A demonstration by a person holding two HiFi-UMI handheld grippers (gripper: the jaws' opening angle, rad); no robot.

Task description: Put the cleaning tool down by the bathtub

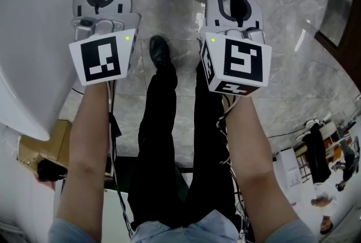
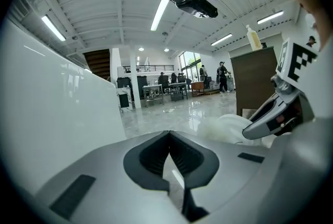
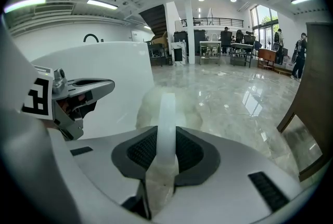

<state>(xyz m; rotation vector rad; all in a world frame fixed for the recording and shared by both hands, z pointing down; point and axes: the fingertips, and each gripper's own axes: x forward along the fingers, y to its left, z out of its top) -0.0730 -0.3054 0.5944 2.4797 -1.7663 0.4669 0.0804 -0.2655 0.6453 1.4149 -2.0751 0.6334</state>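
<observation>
Gripping the cleaning tool (image 3: 167, 106) by its pale handle, we are keeping the right tongs (image 3: 166, 134) clamped on it at the centre of the right gripper view (its fluffy head is showing just past the tips), over the marble floor (image 1: 271, 39). Our left tongs (image 2: 169, 137) are sitting closed and empty beside the white bathtub (image 1: 34, 39), which is filling the head view's left.

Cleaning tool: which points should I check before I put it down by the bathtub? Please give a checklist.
1. Right gripper shut on the cleaning tool, at its handle: ok.
2. Left gripper shut, empty, apart from the tool: ok.
3. Bathtub close beside the tool's fluffy head: ok.
4. Floor under the head free of things: cannot tell.
5. Head touching the floor: cannot tell.
</observation>
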